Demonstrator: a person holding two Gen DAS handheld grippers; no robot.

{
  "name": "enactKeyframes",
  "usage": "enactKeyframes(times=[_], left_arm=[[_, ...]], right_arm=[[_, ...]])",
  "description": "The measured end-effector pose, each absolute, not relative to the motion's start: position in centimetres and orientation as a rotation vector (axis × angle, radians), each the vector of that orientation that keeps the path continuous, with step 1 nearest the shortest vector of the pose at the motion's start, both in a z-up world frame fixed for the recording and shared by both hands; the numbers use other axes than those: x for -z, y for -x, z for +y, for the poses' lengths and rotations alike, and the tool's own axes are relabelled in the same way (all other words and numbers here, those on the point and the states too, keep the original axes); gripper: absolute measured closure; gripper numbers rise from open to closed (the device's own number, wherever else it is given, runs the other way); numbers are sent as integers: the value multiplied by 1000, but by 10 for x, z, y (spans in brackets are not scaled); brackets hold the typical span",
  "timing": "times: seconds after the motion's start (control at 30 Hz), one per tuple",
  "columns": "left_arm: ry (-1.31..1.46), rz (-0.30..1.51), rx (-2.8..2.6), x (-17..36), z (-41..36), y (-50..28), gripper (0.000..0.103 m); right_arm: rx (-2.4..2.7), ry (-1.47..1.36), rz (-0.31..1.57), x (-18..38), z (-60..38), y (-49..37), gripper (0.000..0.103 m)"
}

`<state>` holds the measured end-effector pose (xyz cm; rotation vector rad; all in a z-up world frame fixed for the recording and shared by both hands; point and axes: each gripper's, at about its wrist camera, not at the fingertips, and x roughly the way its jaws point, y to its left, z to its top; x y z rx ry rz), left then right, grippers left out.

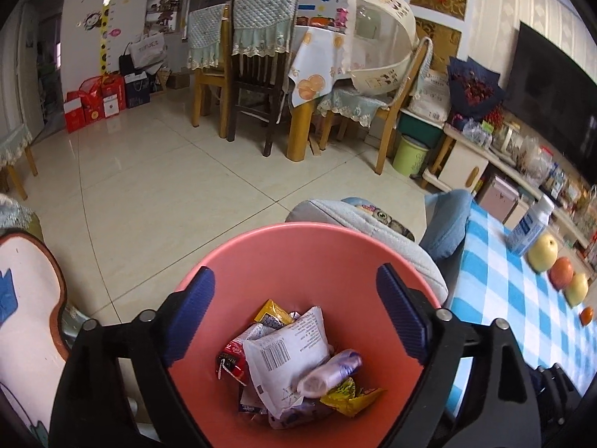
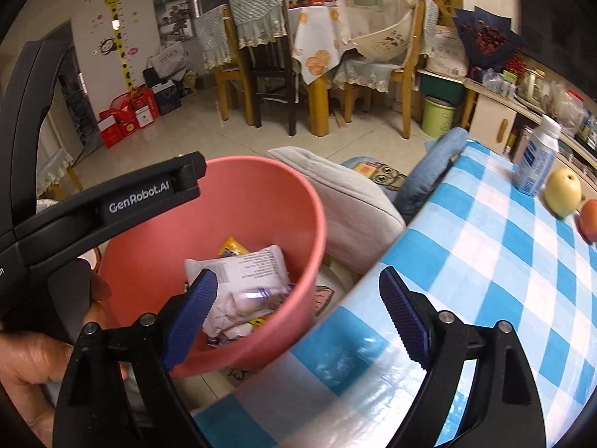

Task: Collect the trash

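The pink bin [image 1: 298, 246] sits on the floor just left of the table [image 2: 485, 261], and the trash lies at its bottom: a white wrapper with a barcode [image 1: 287, 351] on top, a small pale purple tube [image 1: 332, 373] across it, yellow wrappers [image 1: 350, 395] and a red one [image 1: 231, 358] around them. My left tool [image 1: 298, 317] hangs over the bin's mouth with its blue pads wide apart and nothing between them. My right tool [image 2: 298, 313] is spread just as wide and empty, straddling the bin's right rim and the table's near edge. Far right on the checked cloth stand a white bottle [image 2: 537, 156], a yellow pear [image 2: 563, 190] and an orange fruit [image 2: 589, 220].
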<state>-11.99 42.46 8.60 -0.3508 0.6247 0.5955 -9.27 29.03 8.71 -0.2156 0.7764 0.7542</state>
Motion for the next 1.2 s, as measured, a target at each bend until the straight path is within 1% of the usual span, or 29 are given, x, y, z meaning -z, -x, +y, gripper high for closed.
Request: enactKeyframes(times=[0.1, 0.27, 0.47, 0.9, 1.2], left_arm=[[319, 643, -574, -85, 416, 114, 9], [268, 665, -527, -86, 398, 104, 8], [189, 653, -506, -88, 371, 98, 6], [156, 601, -381, -98, 317, 84, 5], [133, 610, -337, -98, 287, 73, 4]], right_arm=[[-727, 207, 781, -86, 280, 91, 14], [-682, 192, 792, -85, 259, 89, 14], [-624, 164, 805, -84, 229, 86, 14], [-526, 153, 791, -91, 171, 88, 14], [-460, 148, 787, -93, 133, 91, 14]])
